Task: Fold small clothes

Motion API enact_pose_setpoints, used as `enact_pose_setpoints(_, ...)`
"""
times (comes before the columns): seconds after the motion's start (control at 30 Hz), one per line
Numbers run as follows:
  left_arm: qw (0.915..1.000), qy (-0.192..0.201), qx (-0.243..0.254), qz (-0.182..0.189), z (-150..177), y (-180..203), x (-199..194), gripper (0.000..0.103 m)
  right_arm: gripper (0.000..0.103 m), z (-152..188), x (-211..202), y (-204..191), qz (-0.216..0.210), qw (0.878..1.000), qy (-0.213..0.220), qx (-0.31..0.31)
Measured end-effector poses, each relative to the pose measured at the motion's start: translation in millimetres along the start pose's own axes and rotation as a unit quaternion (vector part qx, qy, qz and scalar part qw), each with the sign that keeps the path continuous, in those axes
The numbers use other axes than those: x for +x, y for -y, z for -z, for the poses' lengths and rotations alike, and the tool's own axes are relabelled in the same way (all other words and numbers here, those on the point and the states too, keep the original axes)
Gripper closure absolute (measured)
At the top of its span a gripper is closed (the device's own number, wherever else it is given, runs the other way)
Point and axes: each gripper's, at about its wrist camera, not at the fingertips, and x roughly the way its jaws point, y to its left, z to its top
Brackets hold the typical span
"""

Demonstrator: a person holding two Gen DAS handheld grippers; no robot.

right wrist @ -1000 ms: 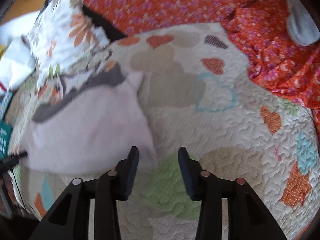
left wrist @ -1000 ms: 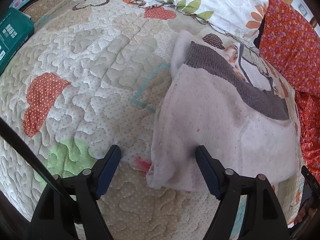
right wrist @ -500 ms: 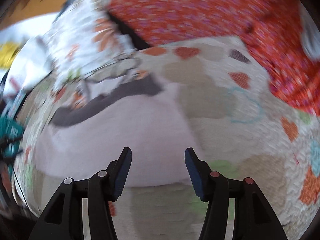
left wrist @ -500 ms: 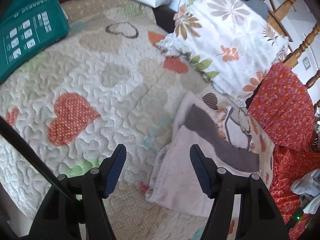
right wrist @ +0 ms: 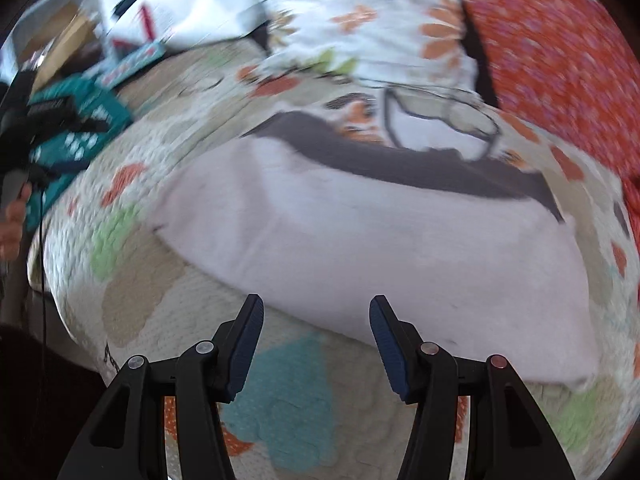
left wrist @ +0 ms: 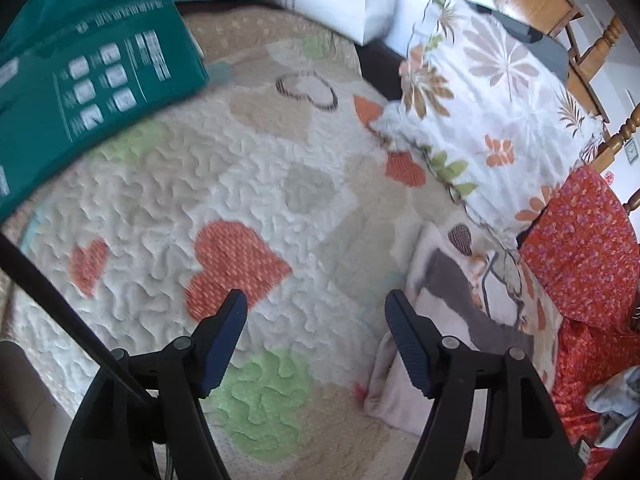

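Folded garment just beyond empty right claw

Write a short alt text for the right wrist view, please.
The open, empty right gripper hovers over a heart-patterned quilt, just short of a folded pale pink garment with a grey band. A floral pillow lies beyond.

Left gripper opening, empty, over quilt; folded garment beside.
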Motion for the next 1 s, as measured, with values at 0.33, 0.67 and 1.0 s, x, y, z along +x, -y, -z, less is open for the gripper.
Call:
enact_pose_setpoints(0.33, 0.9982, -0.025, -0.033, 0.044, -3, 2, 11, 0.032, 0.038, -5, -5, 0, 0.044, 0.997, -0.011, -0.056)
enact_pose_setpoints(0.67, 0.9909, 0.015, -0.13, 0.034, -24, -67, -16, 0.029, 0.037, -17, 56, -125, -0.002, 0.987, 0.002, -0.159)
enact_pose_setpoints(1.0, 0.9858, 0.019, -0.157, 0.056, -30, -85, -24, 0.029, 0.058, -73, 118, -159, 0.157, 0.975, 0.015, -0.155)
